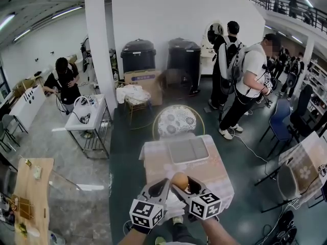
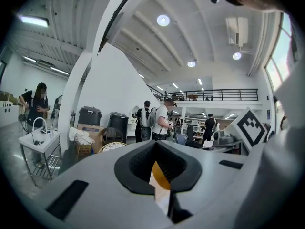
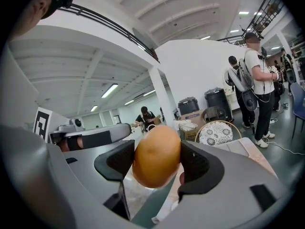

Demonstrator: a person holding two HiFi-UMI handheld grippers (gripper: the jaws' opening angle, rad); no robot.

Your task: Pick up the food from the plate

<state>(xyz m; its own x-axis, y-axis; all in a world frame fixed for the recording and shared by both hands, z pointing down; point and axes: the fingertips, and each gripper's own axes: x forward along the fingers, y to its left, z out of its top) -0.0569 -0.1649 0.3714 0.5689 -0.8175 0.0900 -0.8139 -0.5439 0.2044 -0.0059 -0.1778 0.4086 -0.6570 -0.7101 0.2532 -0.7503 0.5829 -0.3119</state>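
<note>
A smooth orange-brown round piece of food (image 1: 179, 179) (image 3: 157, 157) is clamped between the black pads of my right gripper (image 1: 181, 184) (image 3: 157, 162), held up above the near edge of the cloth-covered table (image 1: 214, 173). My left gripper (image 1: 162, 186) (image 2: 155, 148) is close beside it on the left, its jaws together with nothing between them. Through their gap the left gripper view shows a sliver of the food (image 2: 161, 176). Something white (image 1: 176, 208) lies under both grippers, mostly hidden; I cannot tell whether it is the plate.
A grey tray (image 1: 188, 150) lies on the table's far half. A round patterned seat (image 1: 175, 120) stands behind the table. People (image 1: 251, 80) stand at the right, another person (image 1: 64, 83) by a white sink stand (image 1: 84, 117) at the left. A wooden table (image 1: 30, 198) is at the near left.
</note>
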